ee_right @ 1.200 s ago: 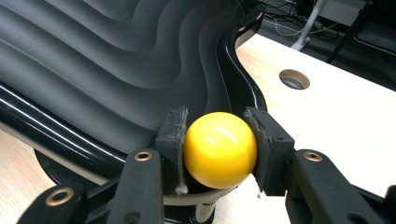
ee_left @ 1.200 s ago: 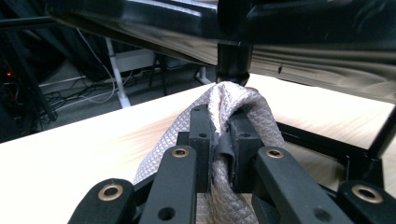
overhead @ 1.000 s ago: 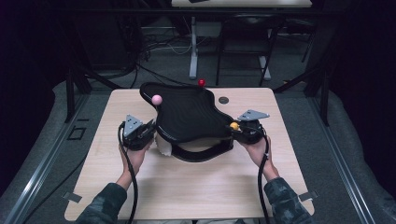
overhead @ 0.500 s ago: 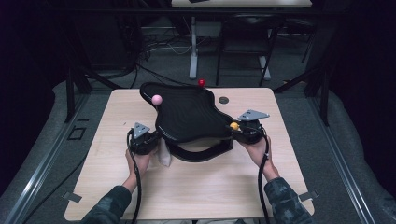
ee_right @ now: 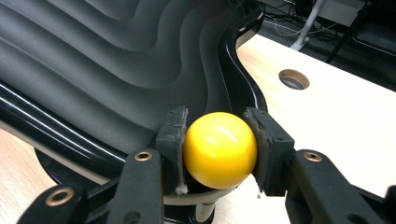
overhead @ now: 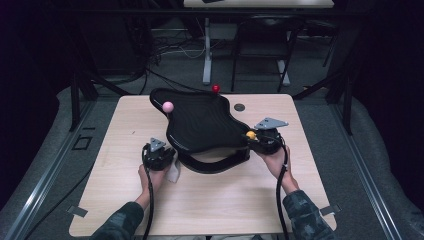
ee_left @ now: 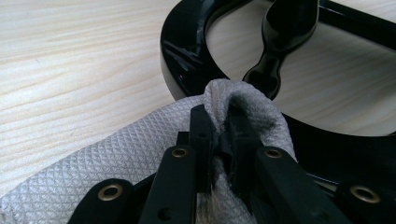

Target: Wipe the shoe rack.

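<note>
**Cloth at the frame's near edge, yellow knob pinched**

Your left claw (ee_left: 217, 140) is pinching a fold of the grey cloth (ee_left: 116, 154), which is lying on the bench (overhead: 120, 125) and touching the near-left curve of the black wavy tray (overhead: 200, 122). Your right claw (ee_right: 219, 149) is gripping the yellow ball knob (ee_right: 219, 148) at the tray's right corner. No readable writing is showing anywhere. Bare bench is lying open between your forearms and left of the tray.

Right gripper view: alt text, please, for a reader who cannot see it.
The right tool grips a glossy yellow ball between its two black jaws. Behind it lies a black tray with a rippled surface, on a pale wooden table with a round hole.
</note>
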`<state>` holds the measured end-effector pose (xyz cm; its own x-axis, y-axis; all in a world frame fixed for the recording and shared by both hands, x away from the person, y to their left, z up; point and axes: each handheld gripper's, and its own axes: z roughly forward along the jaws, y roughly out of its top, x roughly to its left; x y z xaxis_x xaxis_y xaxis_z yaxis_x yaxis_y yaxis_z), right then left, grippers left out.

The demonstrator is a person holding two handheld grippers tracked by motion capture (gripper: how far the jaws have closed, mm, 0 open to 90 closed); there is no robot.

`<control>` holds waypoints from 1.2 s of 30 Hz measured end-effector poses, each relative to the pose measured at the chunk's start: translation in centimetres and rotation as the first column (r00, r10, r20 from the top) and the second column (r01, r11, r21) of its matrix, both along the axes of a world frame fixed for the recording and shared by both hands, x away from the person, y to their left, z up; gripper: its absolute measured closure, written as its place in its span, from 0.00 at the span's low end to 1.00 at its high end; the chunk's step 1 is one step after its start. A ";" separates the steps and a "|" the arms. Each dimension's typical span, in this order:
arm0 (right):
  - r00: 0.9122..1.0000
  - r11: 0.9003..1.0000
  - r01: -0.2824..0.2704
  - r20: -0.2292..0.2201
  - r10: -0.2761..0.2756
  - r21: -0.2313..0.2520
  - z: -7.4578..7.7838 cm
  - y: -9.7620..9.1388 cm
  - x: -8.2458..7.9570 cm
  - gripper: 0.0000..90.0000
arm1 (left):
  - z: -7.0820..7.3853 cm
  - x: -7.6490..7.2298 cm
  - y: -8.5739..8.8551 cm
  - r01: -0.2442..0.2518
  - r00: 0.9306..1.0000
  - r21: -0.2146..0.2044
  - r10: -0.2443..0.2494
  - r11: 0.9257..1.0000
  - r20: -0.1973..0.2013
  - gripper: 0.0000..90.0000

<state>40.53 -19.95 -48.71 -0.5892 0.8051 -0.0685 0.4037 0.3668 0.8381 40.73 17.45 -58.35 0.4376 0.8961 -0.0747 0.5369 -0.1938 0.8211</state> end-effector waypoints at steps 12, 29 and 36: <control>1.000 1.000 0.000 0.001 0.000 -0.002 0.0 0.0 0.0 0.67 | 0.3 -0.3 0.1 -0.009 1.000 -0.041 0.009 0.999 -0.002 0.92; 1.000 1.000 0.002 0.000 -0.002 -0.003 0.0 0.0 0.0 0.67 | 3.9 -1.2 0.6 0.007 0.994 -0.090 0.004 0.996 0.113 0.92; 1.000 1.000 0.003 0.000 -0.003 -0.002 0.0 0.1 0.0 0.67 | 6.1 -1.7 0.8 0.020 0.982 -0.106 0.000 0.994 0.189 0.92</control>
